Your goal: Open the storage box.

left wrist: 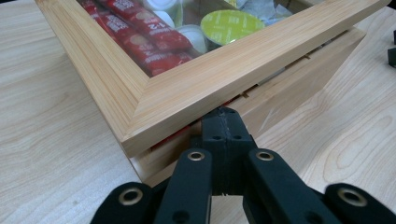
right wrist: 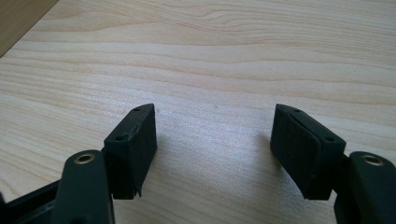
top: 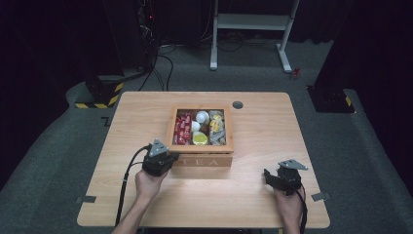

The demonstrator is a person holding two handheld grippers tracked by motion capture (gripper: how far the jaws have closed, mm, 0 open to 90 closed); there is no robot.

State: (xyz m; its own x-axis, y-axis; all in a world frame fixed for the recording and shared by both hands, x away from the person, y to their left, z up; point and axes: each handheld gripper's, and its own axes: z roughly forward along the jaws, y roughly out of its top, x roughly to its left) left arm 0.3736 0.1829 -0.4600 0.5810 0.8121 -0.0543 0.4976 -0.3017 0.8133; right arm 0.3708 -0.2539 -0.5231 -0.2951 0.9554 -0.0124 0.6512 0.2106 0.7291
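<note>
A wooden tea box [top: 202, 160] marked TEA stands in the middle of the table [top: 146, 204]. Its glass-paned lid [left wrist: 196, 88] sits slightly raised off the base [left wrist: 303, 79], leaving a gap at the near corner. Through the pane I see red sachets [left wrist: 140, 42], a green-topped capsule [left wrist: 229, 25] and white capsules [top: 201, 117]. My left gripper [top: 173, 157] is shut, and its joined tips [left wrist: 226, 122] are tucked into that gap under the lid's front left corner. To the right, my right gripper [top: 268, 175] hovers open over bare wood [right wrist: 215, 140], with nothing between its fingers.
A round cable hole [top: 237, 104] lies behind the box on the right. Beyond the table stand a white desk frame [top: 251, 22] and black bases with yellow stripes [top: 100, 95]. The right gripper is near the table's front right corner.
</note>
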